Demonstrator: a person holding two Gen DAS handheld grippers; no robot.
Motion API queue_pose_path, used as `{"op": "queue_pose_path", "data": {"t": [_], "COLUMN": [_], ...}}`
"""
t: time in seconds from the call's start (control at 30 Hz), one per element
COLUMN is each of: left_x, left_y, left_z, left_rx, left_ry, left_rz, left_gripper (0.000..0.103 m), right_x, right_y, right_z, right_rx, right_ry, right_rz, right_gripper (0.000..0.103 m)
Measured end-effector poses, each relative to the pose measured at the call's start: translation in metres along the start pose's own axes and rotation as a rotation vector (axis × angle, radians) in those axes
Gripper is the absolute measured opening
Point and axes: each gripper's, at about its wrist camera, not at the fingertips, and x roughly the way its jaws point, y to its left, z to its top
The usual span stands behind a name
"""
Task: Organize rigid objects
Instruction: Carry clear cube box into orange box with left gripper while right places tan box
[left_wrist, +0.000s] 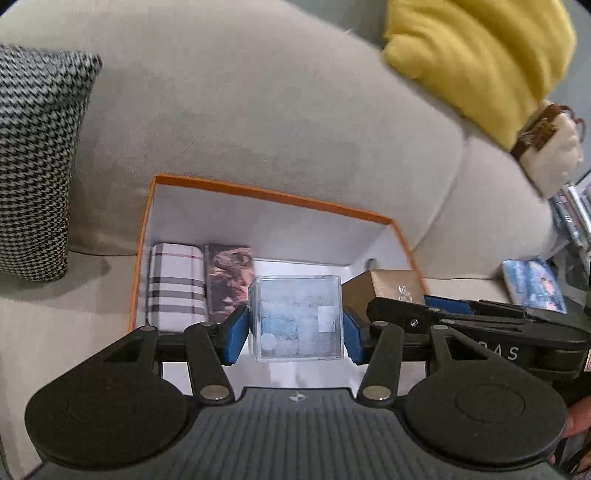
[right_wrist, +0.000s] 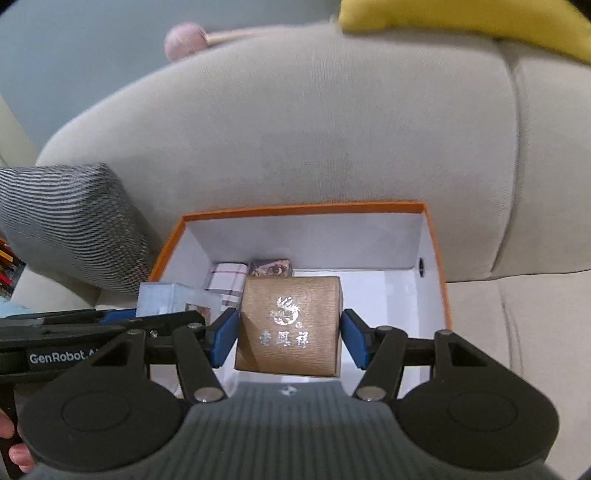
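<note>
Both tongs are clenched on small boxes above an open orange-rimmed storage box (right_wrist: 436, 258) that sits on a beige sofa (left_wrist: 258, 110). In the left wrist view, the left gripper (left_wrist: 295, 330) presses its blue pads against the sides of a clear plastic cube (left_wrist: 295, 317) with pale blue-white contents I cannot make out. In the right wrist view, the right gripper (right_wrist: 288, 338) clamps a tan jewellery box (right_wrist: 291, 325) stamped with a silver emblem and characters.

Inside the storage box, at about eleven o'clock from the cube, lie a plaid-patterned case (left_wrist: 177, 284) and, just beside it, a picture-printed box (left_wrist: 229, 277). At nine o'clock on the sofa leans a houndstooth cushion (left_wrist: 37, 158); at one o'clock rests a yellow cushion (left_wrist: 480, 55). At three o'clock a blue printed box (left_wrist: 533, 286) lies on the seat.
</note>
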Motion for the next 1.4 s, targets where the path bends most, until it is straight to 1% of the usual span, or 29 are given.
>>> {"op": "queue_pose_path", "data": {"t": [0.13,0.27,0.4,0.57,0.7,0.9,1.07,1.17,1.2,1.23,1.37,1.4], "left_x": [0.022,0.040,0.055,0.068,0.075,0.082,0.084,0.083,0.084,0.085,0.090,0.091], "left_y": [0.013,0.016,0.018,0.019,0.020,0.021,0.022,0.021,0.020,0.020,0.018,0.018], "left_z": [0.011,0.017,0.019,0.026,0.027,0.026,0.023,0.020,0.019,0.018,0.013,0.012], "left_rx": [0.008,0.061,0.101,0.103,0.096,0.091,0.096,0.109,0.111,0.113,0.104,0.101], "left_ry": [0.039,0.072,0.099,0.111,0.123,0.133,0.149,0.162,0.165,0.168,0.179,0.180], "left_rz": [0.030,0.052,0.077,0.079,0.081,0.084,0.082,0.084,0.087,0.089,0.096,0.099], "left_gripper": [0.060,0.060,0.060,0.060,0.060,0.060,0.060,0.060,0.060,0.060,0.060,0.060], "right_x": [0.042,0.078,0.105,0.131,0.147,0.150,0.130,0.118,0.116,0.115,0.121,0.122], "right_y": [-0.009,-0.014,-0.021,-0.025,-0.027,-0.028,-0.035,-0.037,-0.037,-0.033,-0.026,-0.025], "right_z": [0.013,0.023,0.031,0.038,0.042,0.037,0.036,0.032,0.030,0.029,0.023,0.022], "right_rx": [0.039,0.065,0.086,0.075,0.093,0.078,0.022,-0.063,-0.092,-0.117,-0.194,-0.210], "right_ry": [0.070,0.116,0.146,0.162,0.167,0.167,0.194,0.214,0.222,0.234,0.269,0.270], "right_rz": [0.011,0.009,0.006,-0.023,0.007,0.034,0.074,0.085,0.088,0.092,0.082,0.074], "right_gripper": [0.062,0.062,0.062,0.062,0.062,0.064,0.063,0.059,0.053,0.049,0.049,0.047]}}
